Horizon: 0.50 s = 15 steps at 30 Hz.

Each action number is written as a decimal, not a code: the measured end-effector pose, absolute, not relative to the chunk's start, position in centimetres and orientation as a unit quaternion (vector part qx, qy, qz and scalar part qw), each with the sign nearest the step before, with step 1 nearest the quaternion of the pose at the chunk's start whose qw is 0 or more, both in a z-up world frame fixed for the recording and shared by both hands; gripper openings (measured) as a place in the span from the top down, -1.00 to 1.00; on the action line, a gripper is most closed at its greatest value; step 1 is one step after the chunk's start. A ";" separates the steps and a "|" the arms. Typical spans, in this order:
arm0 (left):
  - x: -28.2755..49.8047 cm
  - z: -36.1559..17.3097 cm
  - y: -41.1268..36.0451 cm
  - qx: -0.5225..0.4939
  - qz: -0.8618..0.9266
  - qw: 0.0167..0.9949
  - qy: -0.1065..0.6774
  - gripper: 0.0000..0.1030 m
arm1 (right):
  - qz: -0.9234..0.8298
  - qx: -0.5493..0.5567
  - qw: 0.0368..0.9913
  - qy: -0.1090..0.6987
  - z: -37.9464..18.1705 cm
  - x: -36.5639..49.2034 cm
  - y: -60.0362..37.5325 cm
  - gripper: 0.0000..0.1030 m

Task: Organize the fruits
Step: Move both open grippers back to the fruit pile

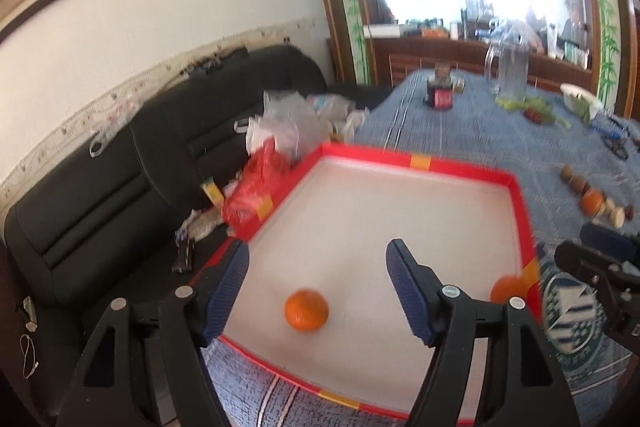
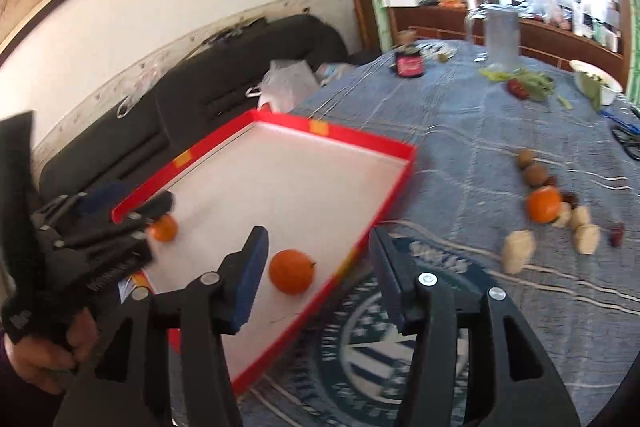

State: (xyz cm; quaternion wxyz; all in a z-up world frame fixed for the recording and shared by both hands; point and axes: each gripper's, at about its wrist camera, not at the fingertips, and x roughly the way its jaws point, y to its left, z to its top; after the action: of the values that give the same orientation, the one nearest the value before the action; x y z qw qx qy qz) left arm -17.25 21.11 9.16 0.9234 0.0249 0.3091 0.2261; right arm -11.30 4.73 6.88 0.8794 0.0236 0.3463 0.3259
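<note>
A red-rimmed tray [image 1: 416,159] with a white floor lies on the blue tablecloth. Two oranges lie in it: one [image 1: 306,309] below my open left gripper [image 1: 318,285], another [image 1: 508,289] against the tray's right wall. In the right wrist view the tray [image 2: 348,137] holds the same oranges, one [image 2: 291,271] between the fingers of my open right gripper [image 2: 318,267], one [image 2: 165,228] by the left gripper [image 2: 132,215]. A third orange [image 2: 543,203] sits on the cloth among kiwis [image 2: 536,174], pale pieces [image 2: 518,251] and dark dates [image 2: 617,233].
A black sofa [image 1: 120,163] with plastic bags [image 1: 288,123] stands left of the table. At the far end are a clear jug [image 2: 500,35], a dark jar [image 2: 409,64], greens [image 2: 528,83], a white bowl [image 2: 596,83] and scissors [image 2: 628,139].
</note>
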 end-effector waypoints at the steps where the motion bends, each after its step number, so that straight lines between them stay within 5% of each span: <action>1: -17.4 10.1 20.8 0.027 0.228 0.927 0.297 -0.47 | 0.323 0.029 0.881 0.345 6.9 -11.2 4.2 -0.07; 15: -16.5 13.6 16.9 0.058 0.222 0.939 0.256 -0.50 | 0.292 0.088 0.893 0.331 7.9 -9.6 -2.7 -0.08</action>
State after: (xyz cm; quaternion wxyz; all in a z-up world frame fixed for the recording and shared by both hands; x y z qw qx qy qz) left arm -16.46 16.86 13.55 0.9389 0.0576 0.2564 0.2222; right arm -9.61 -2.66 7.86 0.8932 0.0881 0.3309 0.2916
